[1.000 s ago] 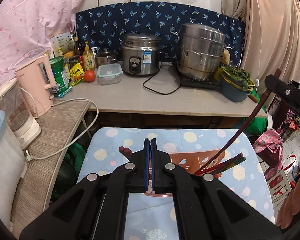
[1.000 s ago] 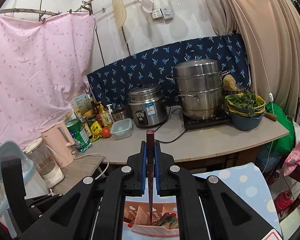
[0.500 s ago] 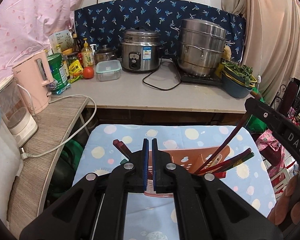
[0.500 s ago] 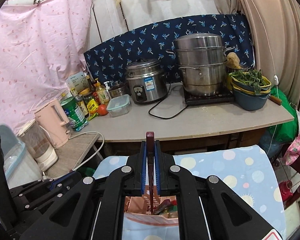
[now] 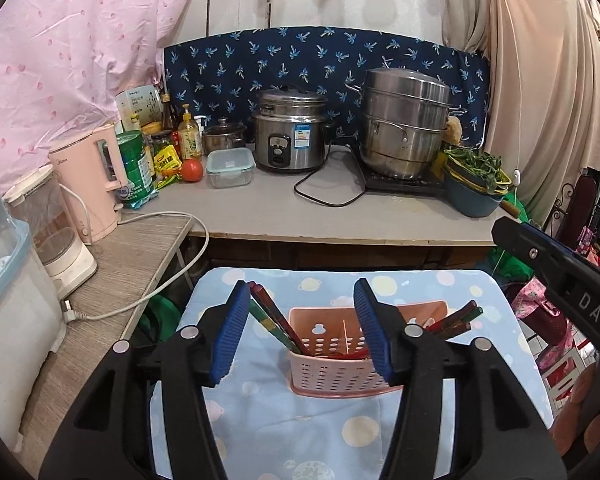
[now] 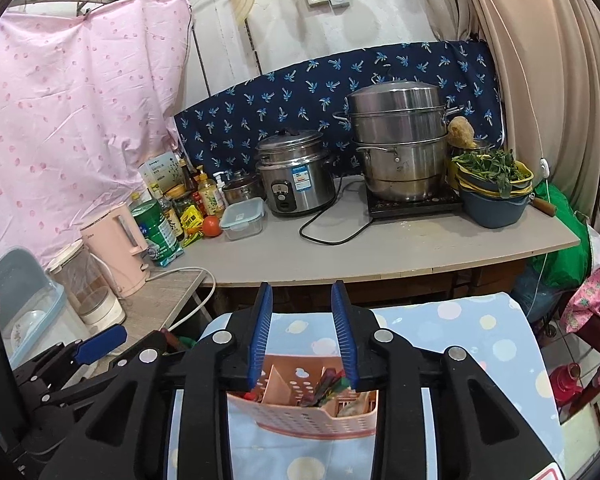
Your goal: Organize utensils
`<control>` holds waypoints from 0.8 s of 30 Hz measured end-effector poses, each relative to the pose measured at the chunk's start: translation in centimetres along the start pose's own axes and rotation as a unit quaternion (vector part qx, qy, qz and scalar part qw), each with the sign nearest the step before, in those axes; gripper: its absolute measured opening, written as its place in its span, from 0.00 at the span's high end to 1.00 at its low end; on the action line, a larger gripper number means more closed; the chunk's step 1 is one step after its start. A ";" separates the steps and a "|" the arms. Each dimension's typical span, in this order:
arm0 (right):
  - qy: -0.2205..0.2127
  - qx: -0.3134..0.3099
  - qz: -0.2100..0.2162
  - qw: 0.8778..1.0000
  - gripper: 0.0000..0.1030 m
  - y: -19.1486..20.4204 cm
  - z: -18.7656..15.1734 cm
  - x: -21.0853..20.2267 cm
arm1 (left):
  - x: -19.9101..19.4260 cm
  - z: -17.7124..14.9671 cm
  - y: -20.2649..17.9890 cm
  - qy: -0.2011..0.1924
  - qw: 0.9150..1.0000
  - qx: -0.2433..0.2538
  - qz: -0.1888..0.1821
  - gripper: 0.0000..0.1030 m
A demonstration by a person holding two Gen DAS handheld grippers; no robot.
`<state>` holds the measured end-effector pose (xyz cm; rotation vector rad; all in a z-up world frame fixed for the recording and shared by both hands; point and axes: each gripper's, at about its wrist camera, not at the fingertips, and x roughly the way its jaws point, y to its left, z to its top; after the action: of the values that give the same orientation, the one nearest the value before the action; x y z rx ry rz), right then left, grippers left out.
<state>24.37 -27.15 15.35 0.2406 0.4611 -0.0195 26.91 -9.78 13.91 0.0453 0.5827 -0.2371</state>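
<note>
A: Our pink caddy [image 5: 342,354] sits between the left gripper's [image 5: 302,330] wide jaws, chopsticks [image 5: 274,316] leaning inside.

B: The right gripper [image 6: 302,334] above it gapes too, empty. We judge both placed; next we'd fetch remaining utensils.

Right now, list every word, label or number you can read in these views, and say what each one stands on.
"DAS": on the black body of the right gripper, cut off at the picture's edge.
Too small or blurred to read: the label on the steel rice cooker, the green bottle, the yellow packet, the white carton.
</note>
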 end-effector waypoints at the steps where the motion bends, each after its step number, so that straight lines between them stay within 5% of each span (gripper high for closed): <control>1: -0.001 -0.002 0.001 1.000 0.67 0.2 -0.2 -0.4 | -0.4 -0.1 0.0 -0.002 1.000 0.001 0.000 0.50; 24: 0.027 -0.009 0.006 1.000 0.54 1.0 -6.3 -7.2 | -5.8 -4.8 0.2 0.001 1.000 -0.005 0.017 0.41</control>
<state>15.25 -24.92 13.27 0.2259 0.5124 0.0038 19.69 -7.83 13.11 0.0454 0.5851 -0.2004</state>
